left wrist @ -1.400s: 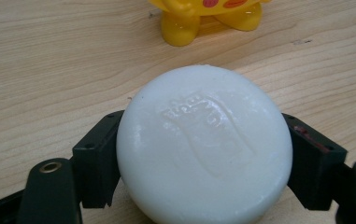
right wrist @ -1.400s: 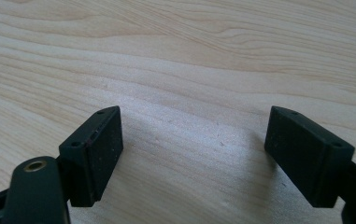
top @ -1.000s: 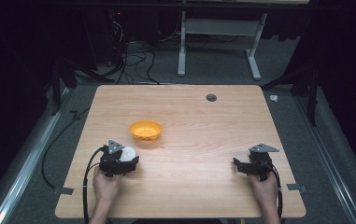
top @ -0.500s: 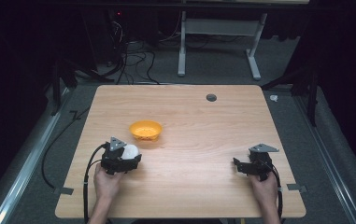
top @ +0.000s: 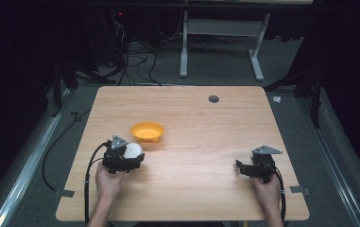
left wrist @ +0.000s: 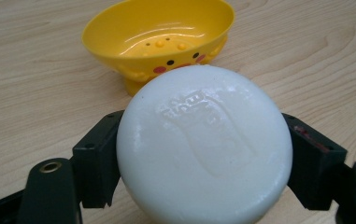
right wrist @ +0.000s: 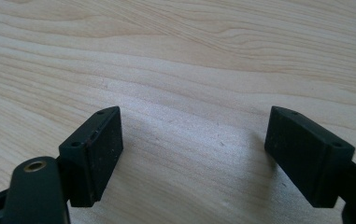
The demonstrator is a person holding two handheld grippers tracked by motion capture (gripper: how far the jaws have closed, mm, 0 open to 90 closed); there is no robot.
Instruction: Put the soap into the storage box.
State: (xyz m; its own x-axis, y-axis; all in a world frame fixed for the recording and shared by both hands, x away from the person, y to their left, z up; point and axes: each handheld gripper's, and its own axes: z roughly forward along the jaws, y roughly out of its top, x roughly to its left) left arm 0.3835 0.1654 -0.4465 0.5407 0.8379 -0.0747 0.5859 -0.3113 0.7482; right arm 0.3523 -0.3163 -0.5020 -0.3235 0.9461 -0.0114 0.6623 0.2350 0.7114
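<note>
The left gripper (top: 129, 158), clamped on the white soap (left wrist: 203, 149), has moved slightly farther, nearer the yellow bowl (top: 147, 132). The right gripper (top: 244, 169) stays put, jaws apart over bare table (top: 206, 127).

The left gripper (top: 131, 158) sits in the person's left hand (top: 108, 182), its jaws clamped on a white round soap (left wrist: 204, 144). The right gripper (top: 242, 168), in the right hand (top: 266, 191), has its jaws spread wide with nothing between them.
</note>
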